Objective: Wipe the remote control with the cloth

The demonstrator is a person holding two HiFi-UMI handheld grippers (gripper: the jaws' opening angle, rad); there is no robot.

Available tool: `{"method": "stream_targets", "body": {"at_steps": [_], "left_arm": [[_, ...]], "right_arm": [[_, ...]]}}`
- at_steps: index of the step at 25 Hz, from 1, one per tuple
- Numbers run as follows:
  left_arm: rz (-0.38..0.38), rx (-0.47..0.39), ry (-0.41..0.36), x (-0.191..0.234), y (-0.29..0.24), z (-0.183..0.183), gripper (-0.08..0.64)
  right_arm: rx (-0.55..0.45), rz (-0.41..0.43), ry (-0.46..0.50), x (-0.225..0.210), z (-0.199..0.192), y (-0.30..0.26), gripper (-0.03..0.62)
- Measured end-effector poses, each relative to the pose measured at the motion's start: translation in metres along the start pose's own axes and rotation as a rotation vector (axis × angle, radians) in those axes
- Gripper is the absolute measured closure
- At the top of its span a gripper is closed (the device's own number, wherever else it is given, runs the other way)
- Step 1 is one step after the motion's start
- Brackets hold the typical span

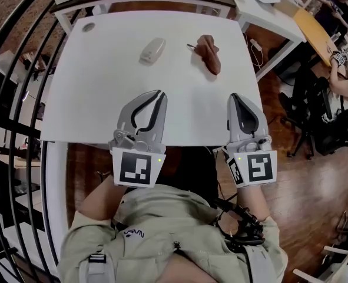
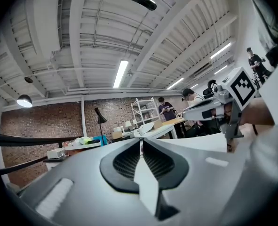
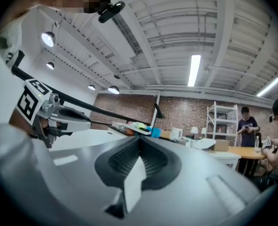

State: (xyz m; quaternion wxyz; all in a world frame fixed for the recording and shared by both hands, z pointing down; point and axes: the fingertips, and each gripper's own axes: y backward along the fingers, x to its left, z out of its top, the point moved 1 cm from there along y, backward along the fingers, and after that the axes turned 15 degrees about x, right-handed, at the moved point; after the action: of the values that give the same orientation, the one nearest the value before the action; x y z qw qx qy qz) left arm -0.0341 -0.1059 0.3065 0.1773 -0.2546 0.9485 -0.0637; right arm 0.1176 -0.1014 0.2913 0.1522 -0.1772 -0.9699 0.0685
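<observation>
Remote control [image 1: 152, 50] lies pale and flat on the far half of the white table [image 1: 97, 99], with the brown cloth [image 1: 209, 53] bunched to its right, the two near each other but apart. Bare tabletop runs from them to the near edge, where your left gripper [image 1: 159, 92] and right gripper [image 1: 234, 96] hover side by side, level and pointing away from you. Each has its jaws pressed together on nothing.
</observation>
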Motion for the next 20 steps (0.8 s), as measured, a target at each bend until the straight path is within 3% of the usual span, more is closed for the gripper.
{"method": "stream_targets", "body": {"at_steps": [6, 10, 14, 17, 18, 20], "left_arm": [[0.005, 0.085, -0.105, 0.03, -0.034, -0.001, 0.526], [-0.024, 0.169, -0.101, 0.05, -0.067, -0.018, 0.488], [-0.027, 0.182, -0.115, 0.052, -0.08, -0.014, 0.465], [-0.044, 0.182, -0.174, 0.049, -0.08, -0.012, 0.465], [-0.043, 0.182, -0.185, 0.052, -0.082, -0.013, 0.465], [-0.039, 0.195, -0.187, 0.056, -0.091, -0.02, 0.465]], "right_arm": [[-0.005, -0.006, 0.003, -0.018, 0.012, -0.028, 0.591], [0.011, 0.029, 0.008, -0.024, 0.016, -0.048, 0.591], [0.034, 0.117, 0.08, -0.024, 0.015, -0.053, 0.591], [0.154, 0.227, 0.241, -0.021, -0.004, -0.036, 0.591], [0.186, 0.234, 0.274, -0.024, -0.002, -0.031, 0.591], [0.172, 0.195, 0.249, -0.035, 0.018, -0.032, 0.591]]}}
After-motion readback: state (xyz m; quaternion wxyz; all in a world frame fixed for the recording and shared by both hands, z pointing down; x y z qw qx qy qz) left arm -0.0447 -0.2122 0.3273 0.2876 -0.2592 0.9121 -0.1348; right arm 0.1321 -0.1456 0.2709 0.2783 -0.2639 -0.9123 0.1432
